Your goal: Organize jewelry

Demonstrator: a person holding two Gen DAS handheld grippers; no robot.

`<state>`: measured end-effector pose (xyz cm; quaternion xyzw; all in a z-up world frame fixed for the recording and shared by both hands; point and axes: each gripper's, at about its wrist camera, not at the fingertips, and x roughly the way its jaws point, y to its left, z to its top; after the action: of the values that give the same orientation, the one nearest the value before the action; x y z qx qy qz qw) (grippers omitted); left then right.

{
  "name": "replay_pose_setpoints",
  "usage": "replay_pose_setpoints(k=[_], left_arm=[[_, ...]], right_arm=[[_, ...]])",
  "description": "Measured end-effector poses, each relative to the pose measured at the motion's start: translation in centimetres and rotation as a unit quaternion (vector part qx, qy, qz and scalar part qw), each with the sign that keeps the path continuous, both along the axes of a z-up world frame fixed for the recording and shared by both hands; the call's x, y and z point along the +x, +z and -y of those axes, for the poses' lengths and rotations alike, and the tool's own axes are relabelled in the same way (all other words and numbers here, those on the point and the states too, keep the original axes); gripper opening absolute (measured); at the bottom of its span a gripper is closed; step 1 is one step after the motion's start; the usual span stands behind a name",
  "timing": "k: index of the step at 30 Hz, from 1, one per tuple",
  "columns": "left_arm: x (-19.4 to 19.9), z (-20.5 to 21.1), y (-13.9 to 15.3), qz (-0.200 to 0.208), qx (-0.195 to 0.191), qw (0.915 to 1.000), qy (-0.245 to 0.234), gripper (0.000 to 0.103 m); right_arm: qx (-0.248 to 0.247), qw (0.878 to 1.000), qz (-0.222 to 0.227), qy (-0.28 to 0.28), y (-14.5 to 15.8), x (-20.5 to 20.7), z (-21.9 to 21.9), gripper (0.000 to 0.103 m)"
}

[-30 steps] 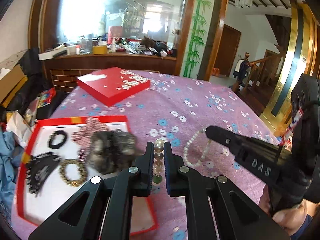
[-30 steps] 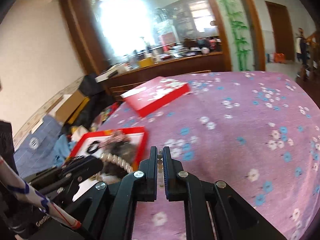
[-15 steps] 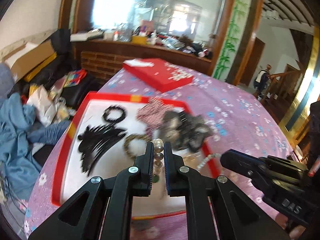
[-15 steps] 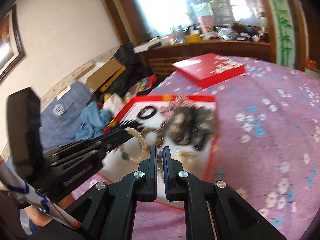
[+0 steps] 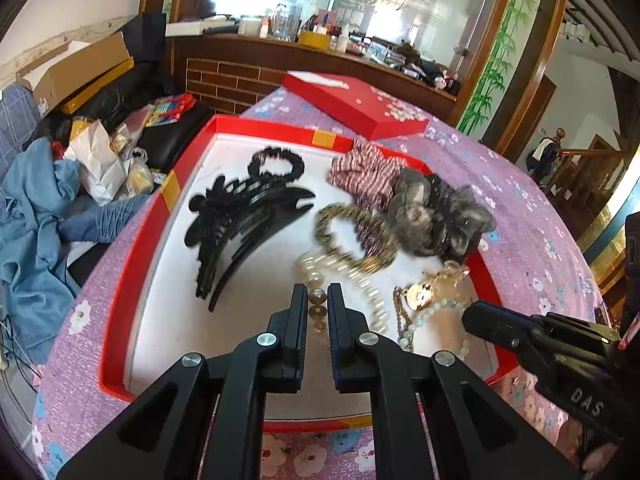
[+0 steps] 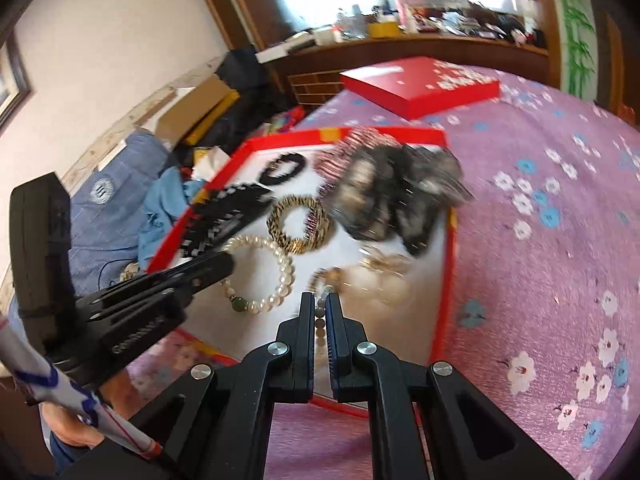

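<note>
Both pairs of jaws were pinched down on beads, each holding its own strand over the red tray (image 5: pixel 192 148)! The left gripper (image 5: pixel 318 294) had its fingers clamped on a bracelet of large pearly beads (image 5: pixel 316 280), which ran up between the pads and looped away forward onto the white tray floor; from the right wrist view that same bracelet (image 6: pixel 276 264) showed as a full ring with one green bead, lying just beside the left gripper (image 6: pixel 224 264). The right gripper (image 6: pixel 320 300) was squeezed onto a finer string of pale beads (image 6: pixel 320 316), which in the left wrist view (image 5: pixel 424 316) curved down from the right gripper (image 5: pixel 476 316) into the near right corner of the tray. So the relation that mattered: both strands already hung inside the tray walls, over its near half, with free white floor directly under the left jaws. Ahead of them the far half was crowded: a black hair claw (image 5: pixel 244 224) at left, a gold-and-black hair tie (image 5: pixel 344 236) in the middle, a grey fluffy scrunchie (image 5: pixel 436 220) at right, and a small gold pendant (image 5: pixel 420 294) just beside the fine strand. I judged the left strand better placed to go down first, with its loop already resting on the floor. The main risk looked like tangling the fine beads with the gold pieces nearby.
</note>
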<state>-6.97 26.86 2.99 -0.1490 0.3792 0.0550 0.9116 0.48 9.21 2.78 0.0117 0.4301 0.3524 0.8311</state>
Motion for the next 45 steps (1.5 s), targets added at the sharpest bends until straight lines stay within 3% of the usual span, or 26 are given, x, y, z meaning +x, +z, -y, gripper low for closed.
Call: replay_pose_setpoints(k=[6,8,10,11,16,20,23,39,42,45], left_arm=[[-0.3,0.3,0.0,-0.002,0.013,0.9999,0.007,0.01],[-0.4,0.5,0.1,-0.002,0.021,0.9997,0.009,0.019],[-0.6,0.7,0.4,0.004,0.029,0.9995,0.014,0.041],[-0.7,0.8,0.6,0.01,0.036,0.9991,0.019,0.042],[-1.4,2.4,2.2,0.034,0.073,0.9964,0.025,0.043],[-1.8,3.5,3.0,0.044,0.1,0.9934,0.033,0.047],[-1.9,4.0,2.9,0.042,0.119,0.9912,0.039,0.049],[-1.5,3.9,0.4,-0.008,0.123,0.9912,0.05,0.054],[-1.4,3.7,0.3,-0.014,0.121,0.9912,0.053,0.062],[-1.2,3.5,0.1,-0.022,0.119,0.9912,0.054,0.063]], right_arm=[[-0.012,1.0,-0.013,-0.009,-0.8,0.3,0.7,0.007],[-0.013,1.0,-0.009,-0.008,-0.6,0.1,0.8,0.007],[-0.015,1.0,0.003,-0.009,-0.1,-0.4,1.0,0.008],[-0.015,1.0,0.01,-0.01,0.2,-0.6,1.1,0.008],[-0.009,0.999,0.034,-0.017,1.7,-1.6,2.0,0.009],[-0.007,0.999,0.042,-0.022,2.2,-2.1,2.6,0.02],[-0.009,0.999,0.045,-0.022,2.3,-2.6,3.0,0.021],[-0.02,0.999,0.031,-0.03,1.0,-3.6,4.0,0.022],[-0.02,0.999,0.03,-0.032,1.0,-3.7,3.9,0.029],[-0.022,0.999,0.032,-0.033,1.1,-3.8,3.9,0.032]])
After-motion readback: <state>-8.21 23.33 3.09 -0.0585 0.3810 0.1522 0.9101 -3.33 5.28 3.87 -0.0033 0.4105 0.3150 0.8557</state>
